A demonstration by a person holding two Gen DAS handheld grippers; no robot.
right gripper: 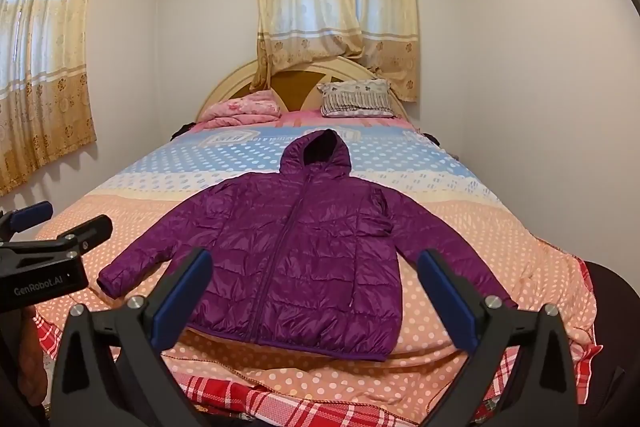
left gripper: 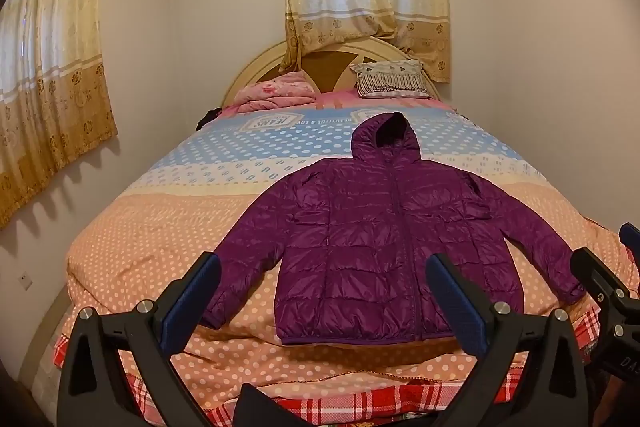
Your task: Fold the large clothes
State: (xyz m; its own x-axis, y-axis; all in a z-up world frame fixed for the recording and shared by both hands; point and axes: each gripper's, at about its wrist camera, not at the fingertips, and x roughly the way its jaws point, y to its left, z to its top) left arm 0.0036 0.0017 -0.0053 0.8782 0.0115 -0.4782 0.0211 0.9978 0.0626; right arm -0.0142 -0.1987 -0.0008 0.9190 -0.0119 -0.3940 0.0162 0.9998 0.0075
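A purple quilted hooded jacket lies flat, front up and zipped, on the bed's polka-dot cover, with both sleeves spread sideways and the hood pointing at the headboard. My left gripper hangs open above the foot of the bed, short of the jacket's hem, nothing between its blue-padded fingers. My right gripper is also open and empty, just before the hem. Each gripper shows at the edge of the other's view: the right gripper, the left gripper.
A striped pillow and a folded pink blanket lie by the curved headboard. A red plaid sheet hangs at the foot edge. Walls stand close on both sides; curtained windows are behind and at left.
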